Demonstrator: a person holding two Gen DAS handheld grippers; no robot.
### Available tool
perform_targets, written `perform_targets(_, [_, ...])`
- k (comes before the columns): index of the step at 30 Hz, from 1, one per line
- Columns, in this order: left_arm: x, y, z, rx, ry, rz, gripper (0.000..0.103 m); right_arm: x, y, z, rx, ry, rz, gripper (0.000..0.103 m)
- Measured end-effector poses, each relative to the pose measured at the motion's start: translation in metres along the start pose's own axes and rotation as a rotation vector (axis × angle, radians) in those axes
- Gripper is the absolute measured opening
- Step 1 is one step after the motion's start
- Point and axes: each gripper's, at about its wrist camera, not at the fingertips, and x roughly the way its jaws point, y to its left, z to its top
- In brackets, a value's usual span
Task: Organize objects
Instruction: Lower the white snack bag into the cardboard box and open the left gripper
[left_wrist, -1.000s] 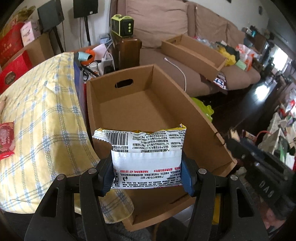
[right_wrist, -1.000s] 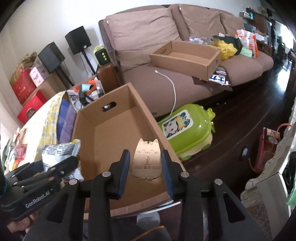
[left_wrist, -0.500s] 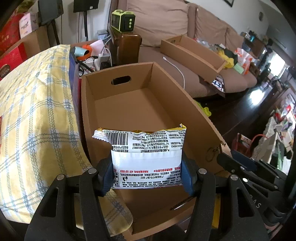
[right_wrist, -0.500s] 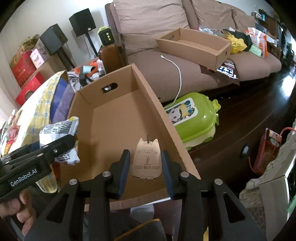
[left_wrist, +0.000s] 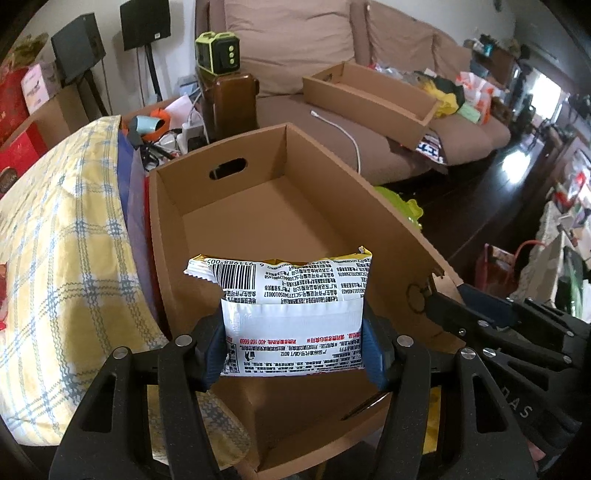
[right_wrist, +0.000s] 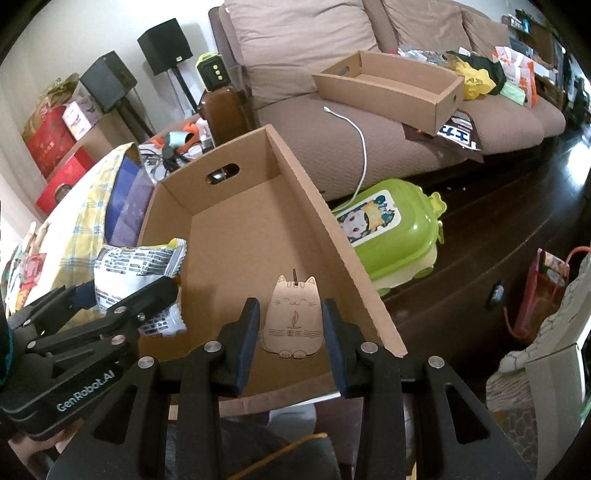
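While both claws hang over near end of cardboard box (left_wrist: 258, 221), each grips one item. Left gripper (left_wrist: 293, 350) pinches snack packet (left_wrist: 291, 314) by its sides, barcode up, above box's near left corner. Right gripper (right_wrist: 290, 336) clamps flat wooden cat tag (right_wrist: 293, 319) upright, pads on both edges, above near right corner. Box interior bare, handle slot in far wall. Yellow checked cloth (left_wrist: 55, 229) at left; green toy case (right_wrist: 391, 232) on floor at right; sofa (right_wrist: 369, 122) behind with second box (right_wrist: 388, 88).
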Motion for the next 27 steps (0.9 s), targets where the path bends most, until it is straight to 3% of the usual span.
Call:
perform_targets(15, [0.006,0.011,-0.001,-0.055,0.02,0.01,0.062,0.004,0.01,-0.001,-0.044,0.011,-0.016,0.034])
perform_targets(20, [0.0,0.013,0.0,-0.066,-0.01,0.008,0.072,0.005,0.01,-0.001,-0.052,0.014,-0.021,0.034])
perform_targets(27, [-0.012,0.017,0.003,-0.088,-0.069,0.014,0.075,0.005,0.012,0.0,-0.054,0.012,-0.021,0.034])
